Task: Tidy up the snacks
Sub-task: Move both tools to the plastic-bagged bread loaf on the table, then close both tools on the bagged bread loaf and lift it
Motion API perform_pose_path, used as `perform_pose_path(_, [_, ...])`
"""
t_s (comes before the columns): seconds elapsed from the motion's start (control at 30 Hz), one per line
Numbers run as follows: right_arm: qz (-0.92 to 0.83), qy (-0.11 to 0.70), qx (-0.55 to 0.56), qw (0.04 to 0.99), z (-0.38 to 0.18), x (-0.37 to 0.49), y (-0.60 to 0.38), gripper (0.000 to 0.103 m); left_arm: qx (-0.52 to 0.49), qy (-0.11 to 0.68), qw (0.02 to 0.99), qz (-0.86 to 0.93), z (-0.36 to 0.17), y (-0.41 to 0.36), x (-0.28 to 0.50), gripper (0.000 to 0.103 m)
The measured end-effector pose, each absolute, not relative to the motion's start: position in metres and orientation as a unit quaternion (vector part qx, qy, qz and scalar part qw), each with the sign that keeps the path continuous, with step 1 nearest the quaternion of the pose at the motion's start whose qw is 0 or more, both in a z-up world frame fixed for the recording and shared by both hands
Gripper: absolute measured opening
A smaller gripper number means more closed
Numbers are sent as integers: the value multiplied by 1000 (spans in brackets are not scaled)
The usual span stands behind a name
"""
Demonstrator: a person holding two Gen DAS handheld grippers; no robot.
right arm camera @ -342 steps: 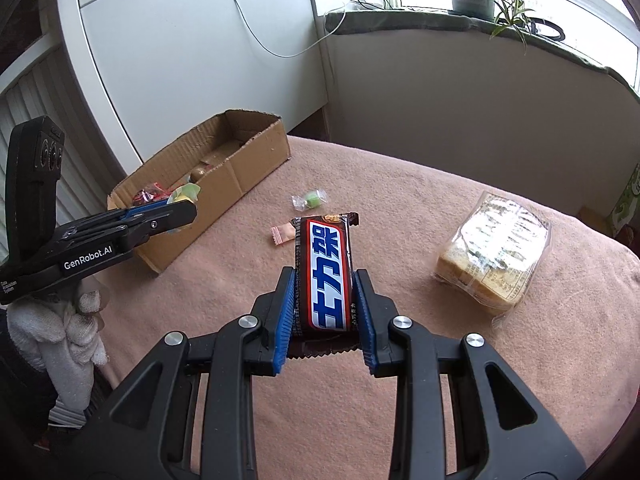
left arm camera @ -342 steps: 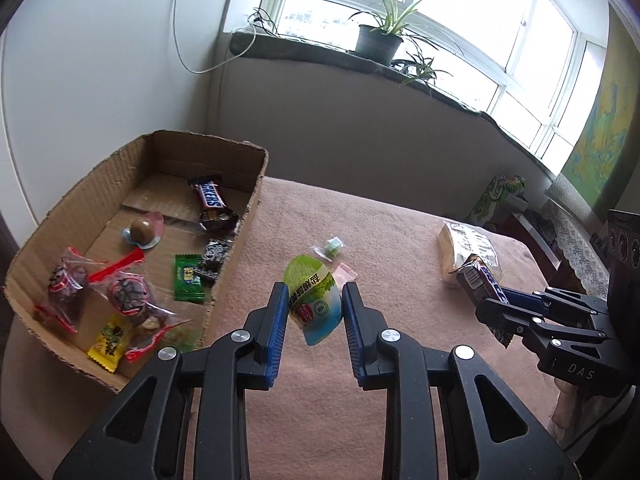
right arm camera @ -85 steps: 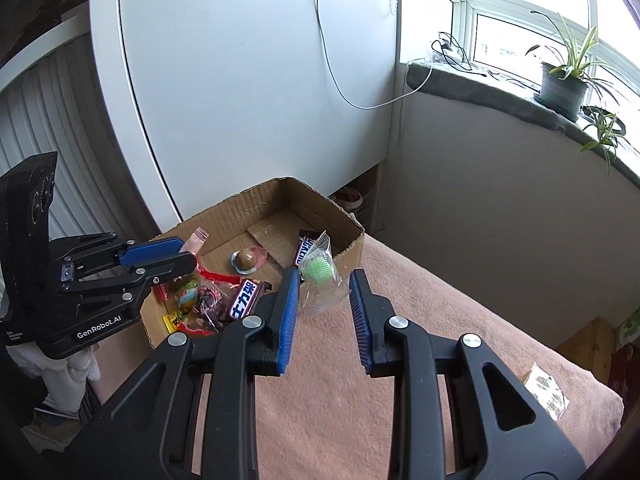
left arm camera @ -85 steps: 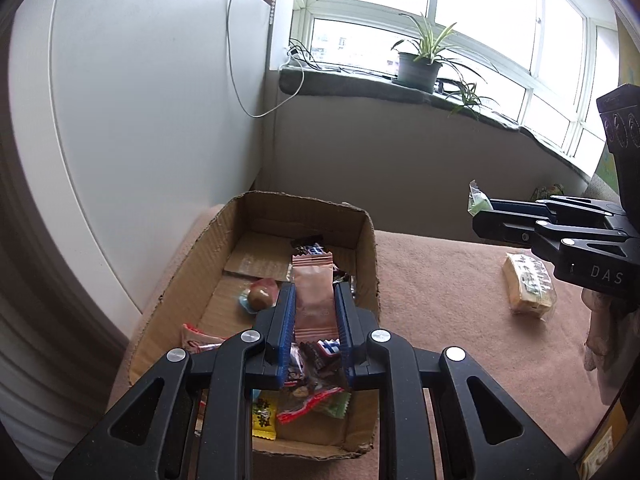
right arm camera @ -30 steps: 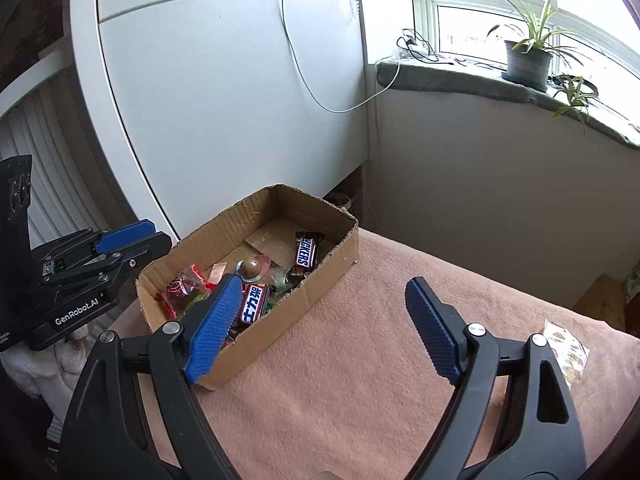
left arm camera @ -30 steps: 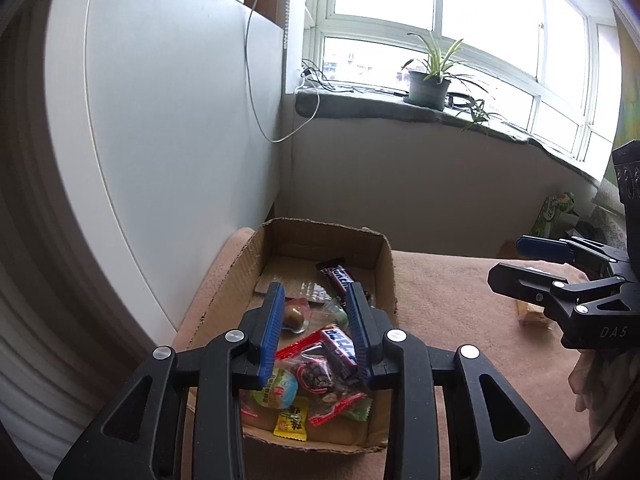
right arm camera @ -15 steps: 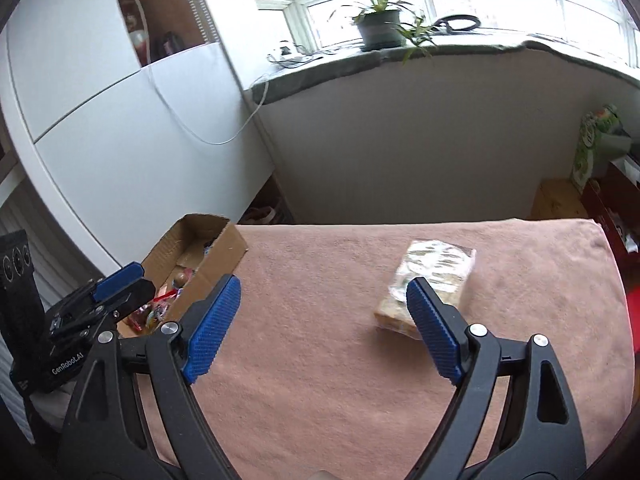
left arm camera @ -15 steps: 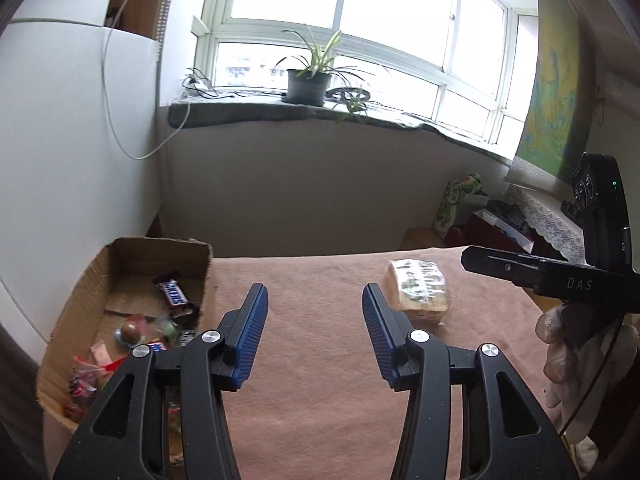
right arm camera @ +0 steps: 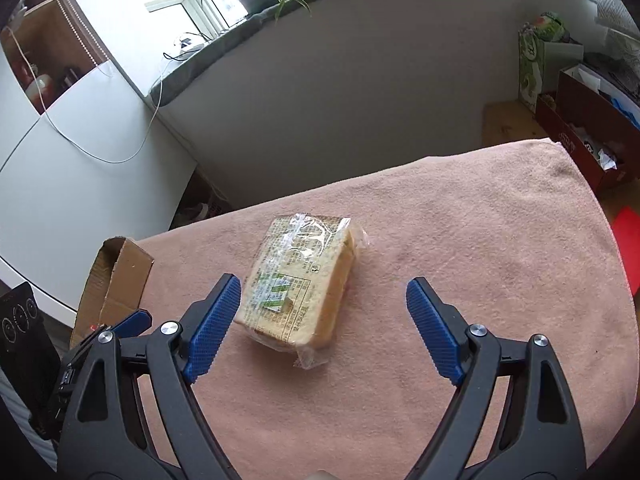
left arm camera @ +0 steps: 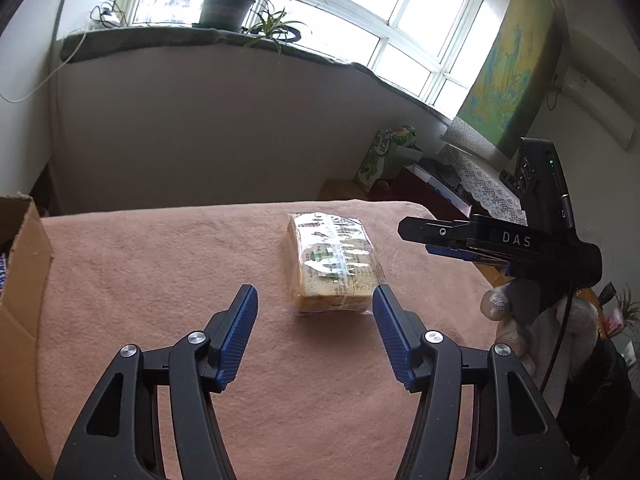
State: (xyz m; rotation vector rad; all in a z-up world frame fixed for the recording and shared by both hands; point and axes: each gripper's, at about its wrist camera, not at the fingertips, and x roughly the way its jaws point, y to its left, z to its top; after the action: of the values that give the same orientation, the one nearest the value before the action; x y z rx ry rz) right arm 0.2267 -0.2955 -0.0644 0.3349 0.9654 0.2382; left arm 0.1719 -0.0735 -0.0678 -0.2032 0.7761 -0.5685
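One wrapped sandwich [right arm camera: 302, 276] remains on the desk [right arm camera: 480, 240] toward its far edge; the box [right arm camera: 116, 276] at the left edge probably holds the rest. Left claw [left arm camera: 314, 336], its jaws just opening, and right claw [right arm camera: 324, 328] are both spread and empty.

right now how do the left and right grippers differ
The right gripper stands wider than the left gripper, whose jaws have just been opening. The sandwich pack sits nearer the right gripper's left jaw, but centred ahead of the left gripper. Both are empty and aimed at it.
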Motion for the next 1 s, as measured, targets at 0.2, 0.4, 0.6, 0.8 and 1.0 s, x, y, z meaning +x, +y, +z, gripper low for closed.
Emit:
perform_pose_path(0.2, [134, 491, 196, 838, -102, 259, -298, 87, -130, 397, 865, -277, -83, -74, 188, 59])
perform_pose_path(0.4, [173, 503, 193, 824, -116, 275, -284, 81, -134, 410, 860, -271, -95, -77, 195, 59])
perform_pose_path(0.6, [223, 518, 183, 805, -123, 279, -263, 70, -140, 420, 856, -266, -103, -77, 200, 59])
perform_pose_path(0.8, [255, 525, 158, 797, -123, 268, -238, 70, -121, 425, 853, -276, -107, -92, 203, 60])
perform_pose_path(1.0, [212, 518, 137, 817, -114, 248, -238, 69, -112, 427, 853, -278, -109, -98, 203, 60])
